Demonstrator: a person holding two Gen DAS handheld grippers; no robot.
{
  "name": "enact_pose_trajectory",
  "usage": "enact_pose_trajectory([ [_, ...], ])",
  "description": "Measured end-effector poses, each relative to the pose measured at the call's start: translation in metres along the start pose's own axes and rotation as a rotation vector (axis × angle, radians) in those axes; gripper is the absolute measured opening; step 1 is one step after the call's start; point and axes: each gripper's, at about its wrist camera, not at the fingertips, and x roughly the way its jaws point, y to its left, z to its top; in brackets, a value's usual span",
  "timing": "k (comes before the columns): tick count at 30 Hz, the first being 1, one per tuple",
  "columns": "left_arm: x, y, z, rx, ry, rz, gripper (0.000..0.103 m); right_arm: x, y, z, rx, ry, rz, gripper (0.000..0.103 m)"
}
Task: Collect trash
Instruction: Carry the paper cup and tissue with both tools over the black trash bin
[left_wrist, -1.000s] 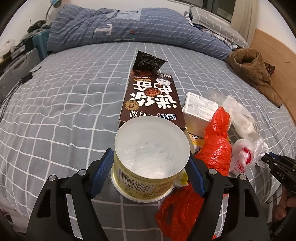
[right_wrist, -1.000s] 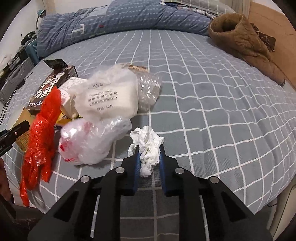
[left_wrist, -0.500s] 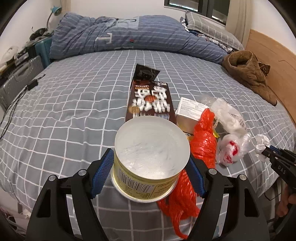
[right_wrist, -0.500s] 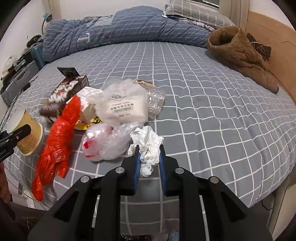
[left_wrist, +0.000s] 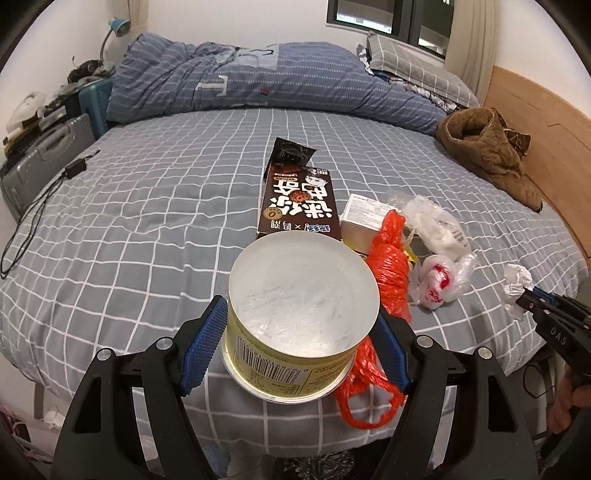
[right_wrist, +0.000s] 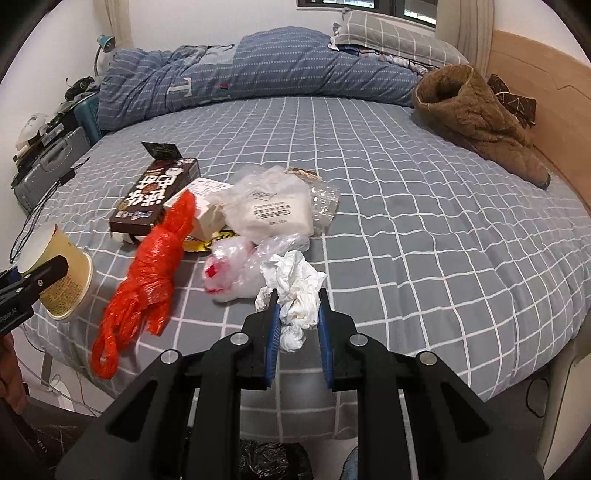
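My left gripper (left_wrist: 297, 332) is shut on an empty yellow paper cup (left_wrist: 301, 314), held above the near edge of the bed; the cup (right_wrist: 59, 273) also shows at the left of the right wrist view. My right gripper (right_wrist: 297, 321) is shut on a crumpled white tissue (right_wrist: 295, 288), seen again as the tissue (left_wrist: 517, 284) at the right edge of the left wrist view. On the bed lie a red plastic bag (right_wrist: 155, 266), a brown snack box (left_wrist: 299, 206), a black wrapper (left_wrist: 291, 153), a white carton (left_wrist: 364, 214), a white pouch (right_wrist: 273, 210) and a clear bag with red print (right_wrist: 236, 269).
The grey checked bed (right_wrist: 424, 229) has a rolled blue duvet (left_wrist: 258, 85) at the far side and a brown coat (right_wrist: 476, 118) by the wooden headboard. A suitcase (left_wrist: 40, 158) and a cable (left_wrist: 33, 218) sit at the left. A dark bag (right_wrist: 273, 461) lies below the bed edge.
Both grippers have risen and drawn back from the bed with the cup and the tissue held; the trash pile now looks farther and lower in both views.
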Motion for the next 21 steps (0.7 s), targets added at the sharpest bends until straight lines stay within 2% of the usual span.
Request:
enact_pose_trajectory([
  [13, -0.043, -0.009, -0.027, -0.003, -0.022, -0.021, 0.073, -0.047, 0.031, -0.020, -0.032, -0.044, 0.034, 0.018],
  [21, -0.071, -0.010, -0.031, -0.005, -0.050, -0.023, 0.073, -0.079, 0.046, -0.029, -0.058, -0.070, 0.054, 0.018],
])
